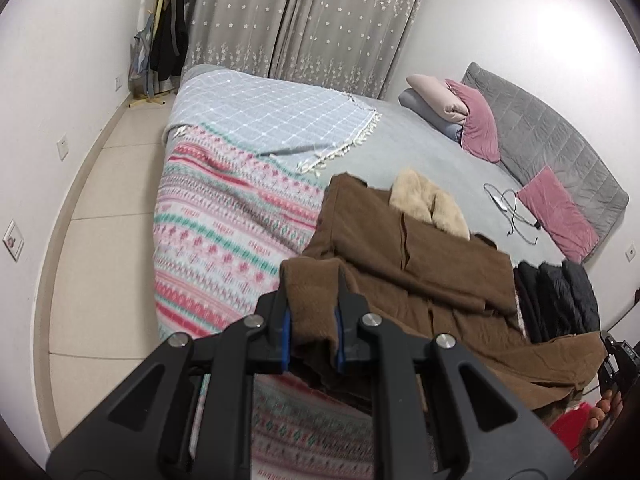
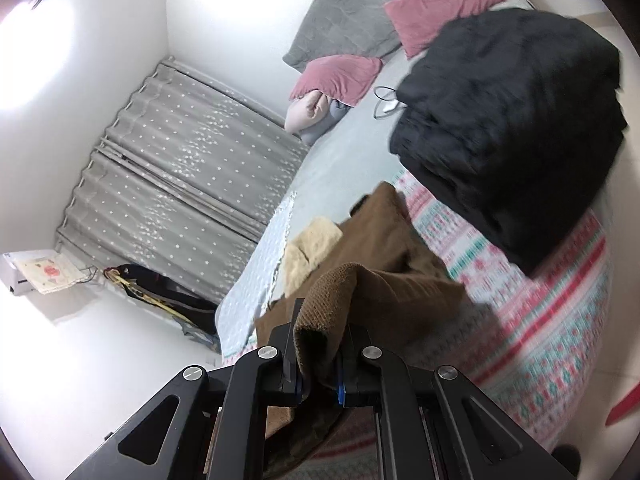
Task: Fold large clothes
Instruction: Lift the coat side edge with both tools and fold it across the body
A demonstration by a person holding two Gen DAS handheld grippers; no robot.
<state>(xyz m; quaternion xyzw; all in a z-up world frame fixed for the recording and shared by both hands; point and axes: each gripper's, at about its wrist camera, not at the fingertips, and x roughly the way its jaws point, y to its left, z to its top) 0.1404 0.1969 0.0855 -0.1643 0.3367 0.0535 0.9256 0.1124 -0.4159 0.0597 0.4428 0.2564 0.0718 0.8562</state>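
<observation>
A large brown coat [image 1: 408, 256] with a cream fur collar [image 1: 424, 200] lies across the bed, on the patterned pink and teal blanket [image 1: 216, 232]. My left gripper [image 1: 312, 280] is shut on a bunched fold of the coat's brown fabric and holds it above the blanket. My right gripper [image 2: 320, 312] is shut on another thick fold of the same coat [image 2: 384, 252], whose cream collar [image 2: 312, 248] shows beyond it. The right gripper also appears at the far right edge of the left wrist view [image 1: 616, 364].
A pile of folded black clothes [image 1: 560, 300] [image 2: 512, 128] sits on the bed beside the coat. Pink pillows [image 1: 556, 208], a cable [image 1: 512, 208], a grey headboard [image 1: 552, 136], a light checked throw [image 1: 272, 116] and curtains [image 1: 312, 20] lie beyond. Tiled floor [image 1: 104, 240] runs left of the bed.
</observation>
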